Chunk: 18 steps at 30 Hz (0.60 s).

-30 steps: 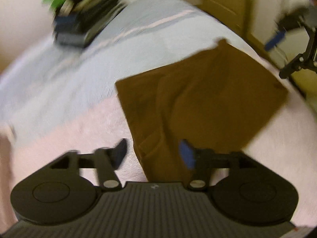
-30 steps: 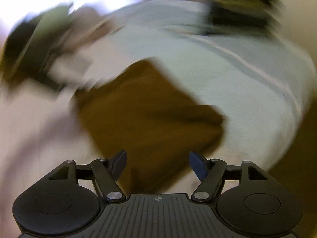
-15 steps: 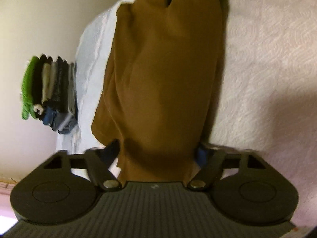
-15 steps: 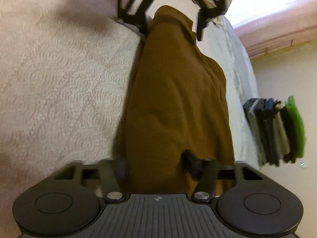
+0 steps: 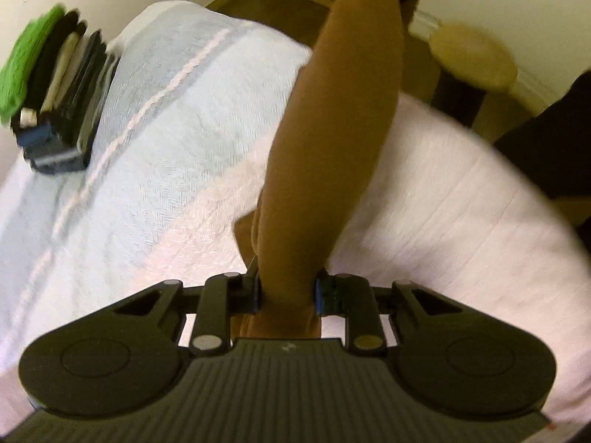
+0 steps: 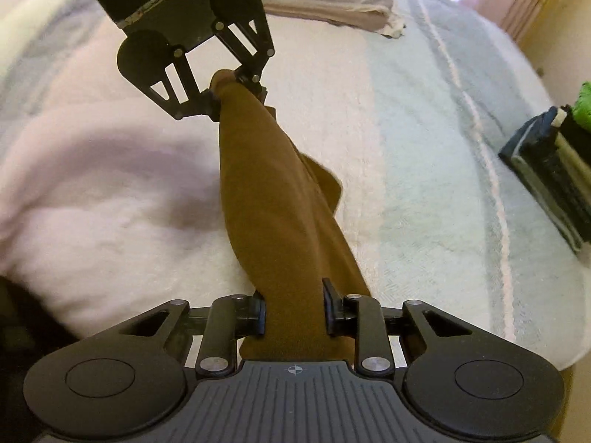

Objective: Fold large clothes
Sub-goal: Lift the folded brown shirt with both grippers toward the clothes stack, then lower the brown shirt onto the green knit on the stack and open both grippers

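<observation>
Pinching opposite ends of the brown garment, left gripper and right gripper, jaws just closed, stretch it clear of the bed for carrying, it seems.

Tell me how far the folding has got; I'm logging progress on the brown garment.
Done: a stack of folded clothes sits on the bed. In hand: the left gripper and right gripper, jaws just closing, each clamp an end of the folded brown garment, held above the bed. Left: laying it down, perhaps folding again, and stacking.
</observation>
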### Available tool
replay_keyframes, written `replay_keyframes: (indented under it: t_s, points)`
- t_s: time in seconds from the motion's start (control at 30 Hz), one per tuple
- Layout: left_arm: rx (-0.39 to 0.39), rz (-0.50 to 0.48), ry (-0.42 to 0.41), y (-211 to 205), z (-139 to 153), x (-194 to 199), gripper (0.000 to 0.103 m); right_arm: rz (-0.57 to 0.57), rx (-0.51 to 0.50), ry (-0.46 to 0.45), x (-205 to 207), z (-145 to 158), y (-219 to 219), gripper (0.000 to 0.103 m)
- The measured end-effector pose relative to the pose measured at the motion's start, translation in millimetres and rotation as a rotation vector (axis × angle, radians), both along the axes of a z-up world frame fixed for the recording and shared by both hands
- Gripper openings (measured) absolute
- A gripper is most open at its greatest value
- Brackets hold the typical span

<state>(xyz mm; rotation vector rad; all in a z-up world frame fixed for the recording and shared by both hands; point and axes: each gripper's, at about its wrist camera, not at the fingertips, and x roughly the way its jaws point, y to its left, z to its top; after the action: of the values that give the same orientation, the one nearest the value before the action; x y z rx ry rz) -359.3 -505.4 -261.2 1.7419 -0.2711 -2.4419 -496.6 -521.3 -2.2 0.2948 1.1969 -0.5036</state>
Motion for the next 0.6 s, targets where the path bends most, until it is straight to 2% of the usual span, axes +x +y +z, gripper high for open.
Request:
replay_keyframes:
  t_s: [0.07, 0.13, 0.23, 0.37, 0.5, 0.6]
  points:
    - [0.041, 0.03, 0.0, -5, 24, -7, 0.021, 0.021, 0.036, -0.019, -8, 23, -10, 0.024]
    - [0.049, 0.052, 0.0, -16, 47, -19, 0.021, 0.048, 0.05, -0.034, -18, 46, -23, 0.023]
    - [0.041, 0.082, 0.002, -40, 82, -41, 0.021, 0.088, 0.037, -0.061, -39, 77, -47, 0.023]
    - [-0.002, 0.148, 0.017, -96, 129, -82, 0.021, 0.162, -0.001, -0.1, -80, 120, -107, 0.023]
    - [-0.099, 0.256, 0.061, -182, 182, -147, 0.02, 0.257, -0.097, -0.121, -137, 171, -208, 0.023]
    - [-0.166, 0.339, 0.118, -255, 228, -194, 0.02, 0.299, -0.237, -0.111, -179, 220, -297, 0.023]
